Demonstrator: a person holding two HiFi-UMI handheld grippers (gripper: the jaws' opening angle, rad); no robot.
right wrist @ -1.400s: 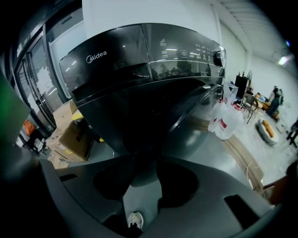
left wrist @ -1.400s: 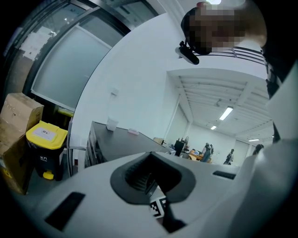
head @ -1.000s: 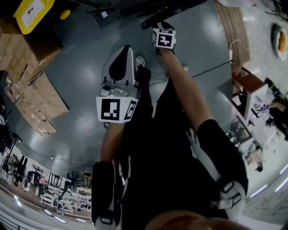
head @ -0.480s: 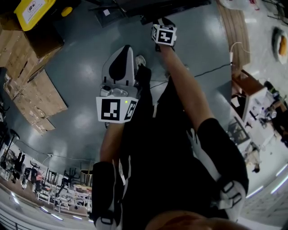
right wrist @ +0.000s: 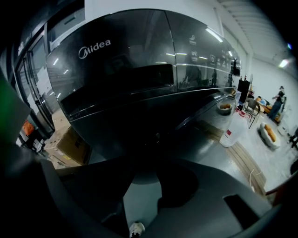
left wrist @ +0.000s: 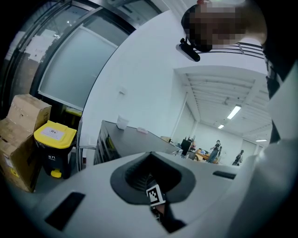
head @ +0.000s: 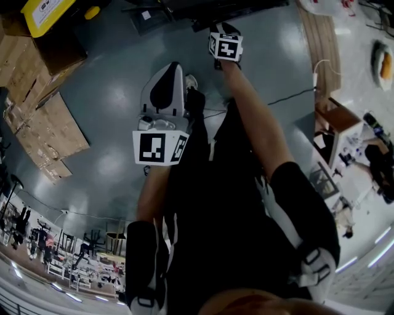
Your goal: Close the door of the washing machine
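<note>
The washing machine is a dark, glossy Midea unit that fills most of the right gripper view. Its front is close ahead, and a curved dark edge runs across it. I cannot tell how its door stands. In the head view only its dark lower edge shows at the top. My right gripper reaches out to it at arm's length, its marker cube facing up. Its jaws stand apart with only floor between them. My left gripper hangs back near my body and holds nothing I can see. Its jaws are not readable in the left gripper view.
Flattened cardboard boxes and a yellow-lidded bin lie to the left on the grey floor. A wooden pallet and a cable are to the right. A white jug stands beside the machine. My shoe is below the left gripper.
</note>
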